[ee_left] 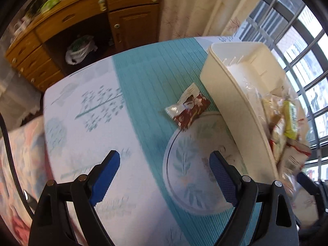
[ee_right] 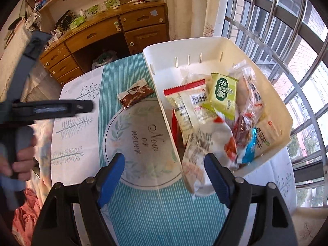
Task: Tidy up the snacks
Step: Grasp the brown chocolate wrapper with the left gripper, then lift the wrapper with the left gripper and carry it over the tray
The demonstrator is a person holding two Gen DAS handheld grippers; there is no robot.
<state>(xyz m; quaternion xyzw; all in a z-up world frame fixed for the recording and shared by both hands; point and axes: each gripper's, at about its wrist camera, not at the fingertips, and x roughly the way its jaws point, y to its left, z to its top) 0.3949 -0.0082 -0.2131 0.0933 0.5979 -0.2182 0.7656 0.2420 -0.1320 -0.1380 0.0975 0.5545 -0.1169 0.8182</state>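
A brown snack packet (ee_left: 187, 107) (ee_right: 135, 95) lies alone on the teal cloth, just left of the white bin (ee_left: 223, 94) (ee_right: 164, 102). The bin holds several packets, among them a green one (ee_right: 223, 96). A white and red packet (ee_right: 205, 147) hangs over the bin's near rim, close to my right gripper's right pad and apart from the left pad. My right gripper (ee_right: 164, 176) is open above that rim. My left gripper (ee_left: 164, 174) is open and empty above the cloth, short of the brown packet.
The cloth has a round "Now or never" print (ee_right: 139, 141). A wooden desk with drawers (ee_right: 102, 34) stands beyond the table, with a plastic bag (ee_left: 80, 50) beneath it. Window bars (ee_right: 287, 41) run along the right. A hand (ee_right: 22, 160) holds the other tool at the left.
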